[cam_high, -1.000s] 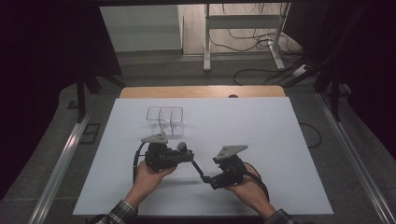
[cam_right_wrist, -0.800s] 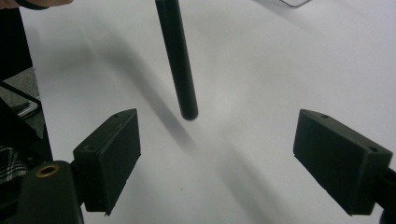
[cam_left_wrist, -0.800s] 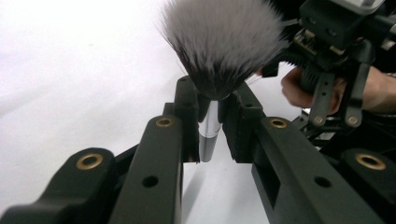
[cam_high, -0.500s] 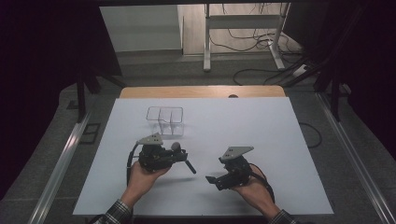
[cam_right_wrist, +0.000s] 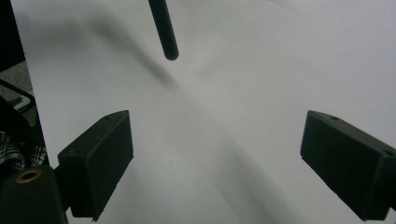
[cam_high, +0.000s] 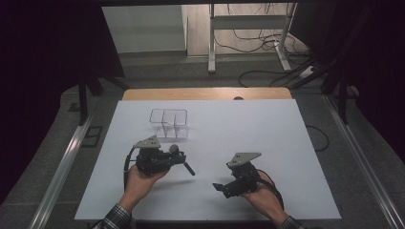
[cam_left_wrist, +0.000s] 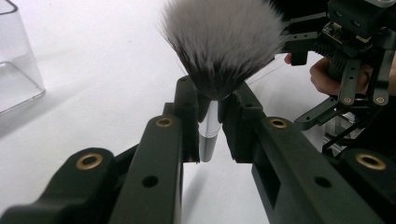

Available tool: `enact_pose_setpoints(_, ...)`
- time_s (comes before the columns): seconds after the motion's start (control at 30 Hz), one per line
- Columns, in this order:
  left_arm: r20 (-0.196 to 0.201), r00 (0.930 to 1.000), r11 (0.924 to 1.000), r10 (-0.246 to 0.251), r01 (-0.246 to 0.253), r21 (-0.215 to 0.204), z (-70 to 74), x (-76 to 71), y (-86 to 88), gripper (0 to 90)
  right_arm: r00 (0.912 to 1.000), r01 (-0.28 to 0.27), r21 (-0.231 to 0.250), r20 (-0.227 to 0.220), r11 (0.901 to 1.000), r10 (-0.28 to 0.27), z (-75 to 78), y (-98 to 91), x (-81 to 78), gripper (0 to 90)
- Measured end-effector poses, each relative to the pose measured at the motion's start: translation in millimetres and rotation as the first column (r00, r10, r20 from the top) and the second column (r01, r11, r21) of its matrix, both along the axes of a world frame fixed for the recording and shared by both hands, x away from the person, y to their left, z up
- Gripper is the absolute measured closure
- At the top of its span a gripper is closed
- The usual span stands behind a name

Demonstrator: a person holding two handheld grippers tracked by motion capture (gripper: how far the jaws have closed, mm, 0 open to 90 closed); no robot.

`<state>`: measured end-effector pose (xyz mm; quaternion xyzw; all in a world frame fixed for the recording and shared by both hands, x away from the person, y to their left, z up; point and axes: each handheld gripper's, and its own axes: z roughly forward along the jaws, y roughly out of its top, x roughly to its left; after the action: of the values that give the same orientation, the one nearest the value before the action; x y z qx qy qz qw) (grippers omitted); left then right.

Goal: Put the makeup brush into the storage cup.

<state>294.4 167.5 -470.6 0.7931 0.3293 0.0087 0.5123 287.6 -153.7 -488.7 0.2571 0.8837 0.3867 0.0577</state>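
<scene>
Since the earlier frames the two hand-held grippers are standing apart: a second ago the right one was meeting the brush handle's tip beside the left one, and now it is sitting well clear of it, its jaws having just been opening with nothing between them.

Taking the clear divided container on the white tabletop as the landmark, the left hand-held gripper is hovering just in front of it, on the person's side. Its jaws are clamping tight on a makeup brush at the silver ferrule, right below the bristles. In the left gripper view the fluffy grey-white head is fanning out above the jaws, and the container's corner is showing at the upper left. In the high view the dark handle is slanting down and to the right from the jaws.

Farther right of the container and nearer the person, the right hand-held gripper is resting in the right hand with jaws spread wide and empty. In the right gripper view the handle's tip is hanging above bare tabletop, apart from both pads.
</scene>
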Motion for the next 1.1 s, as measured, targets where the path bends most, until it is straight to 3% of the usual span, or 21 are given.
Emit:
enact_pose_setpoints(0.6,0.028,0.9979,0.9981,0.058,-0.059,0.019,3.5,0.0,22.0,76.6,0.9998,0.015,-0.001,-0.014,0.9999,-0.015,-1.4,-14.9,-1.9,8.0)
enact_pose_setpoints(1.1,0.062,0.9913,0.9931,0.116,-0.117,0.006,7.8,-1.1,32.7,76.6,0.9981,0.052,0.000,-0.032,0.9987,-0.052,0.0,-31.8,-2.0,7.2)
